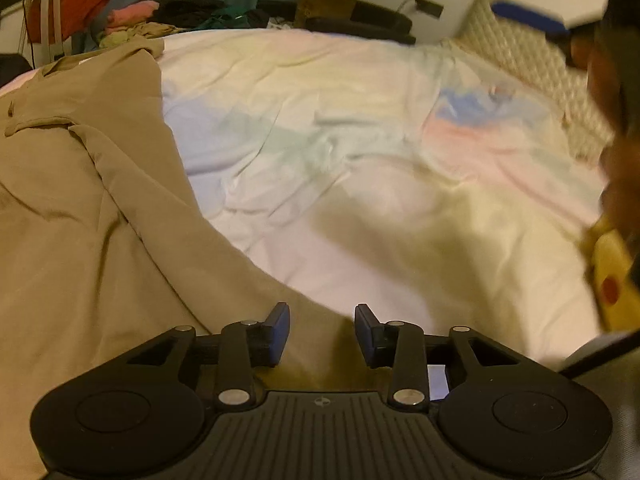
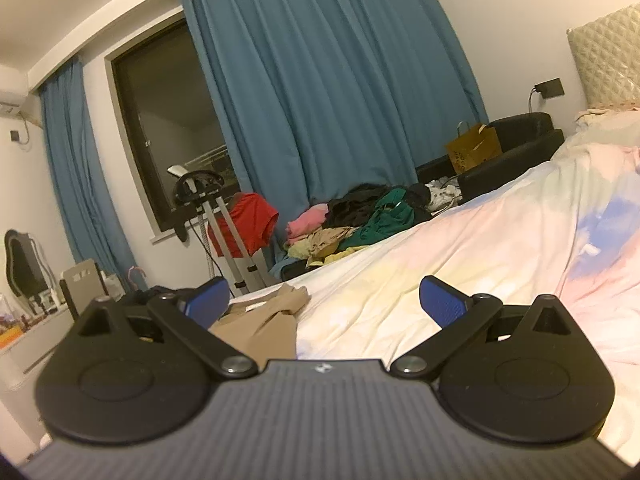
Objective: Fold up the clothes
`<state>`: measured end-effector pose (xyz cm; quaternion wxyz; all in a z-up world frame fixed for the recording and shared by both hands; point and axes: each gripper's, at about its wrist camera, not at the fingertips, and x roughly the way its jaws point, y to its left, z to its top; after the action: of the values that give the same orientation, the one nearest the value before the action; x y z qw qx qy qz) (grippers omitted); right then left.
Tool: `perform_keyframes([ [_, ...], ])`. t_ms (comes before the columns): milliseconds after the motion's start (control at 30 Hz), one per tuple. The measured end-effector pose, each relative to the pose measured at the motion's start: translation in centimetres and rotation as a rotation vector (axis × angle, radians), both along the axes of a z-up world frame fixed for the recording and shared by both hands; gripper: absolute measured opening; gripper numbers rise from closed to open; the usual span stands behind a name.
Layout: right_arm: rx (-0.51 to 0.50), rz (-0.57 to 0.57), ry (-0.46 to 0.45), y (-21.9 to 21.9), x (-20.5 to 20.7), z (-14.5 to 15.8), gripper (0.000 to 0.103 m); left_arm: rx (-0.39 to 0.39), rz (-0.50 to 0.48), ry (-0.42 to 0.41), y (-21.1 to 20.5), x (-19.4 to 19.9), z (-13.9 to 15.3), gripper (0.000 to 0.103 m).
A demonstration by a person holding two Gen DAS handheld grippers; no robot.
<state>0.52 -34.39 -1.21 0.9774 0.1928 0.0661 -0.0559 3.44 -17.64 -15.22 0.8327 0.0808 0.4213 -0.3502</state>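
A tan garment (image 1: 80,208) lies spread and creased over the left half of the bed, on the pastel bedsheet (image 1: 340,140). My left gripper (image 1: 322,330) hovers open just above the garment's near right edge, nothing between its blue pads. In the right wrist view, my right gripper (image 2: 324,300) is raised above the bed and stands wide open and empty. A far corner of the tan garment (image 2: 264,320) shows between its fingers, lower down on the sheet (image 2: 460,248).
A heap of mixed clothes (image 2: 360,220) sits at the far side of the bed, below blue curtains (image 2: 340,80). A quilted headboard (image 1: 532,64) stands at right. A red item (image 2: 244,228) hangs on a stand. A blurred person (image 1: 616,160) fills the right edge.
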Motion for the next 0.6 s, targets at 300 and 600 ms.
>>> perform_keyframes([
  [300,-0.035,0.028,0.001,1.5,0.2,-0.2,0.103,-0.095,0.024,-0.008,1.9,0.0,0.8,0.001],
  [600,0.016,0.09,-0.07,2.1,-0.8,0.0,0.103,-0.373,0.231,0.208,10.7,1.5,4.9,0.001],
])
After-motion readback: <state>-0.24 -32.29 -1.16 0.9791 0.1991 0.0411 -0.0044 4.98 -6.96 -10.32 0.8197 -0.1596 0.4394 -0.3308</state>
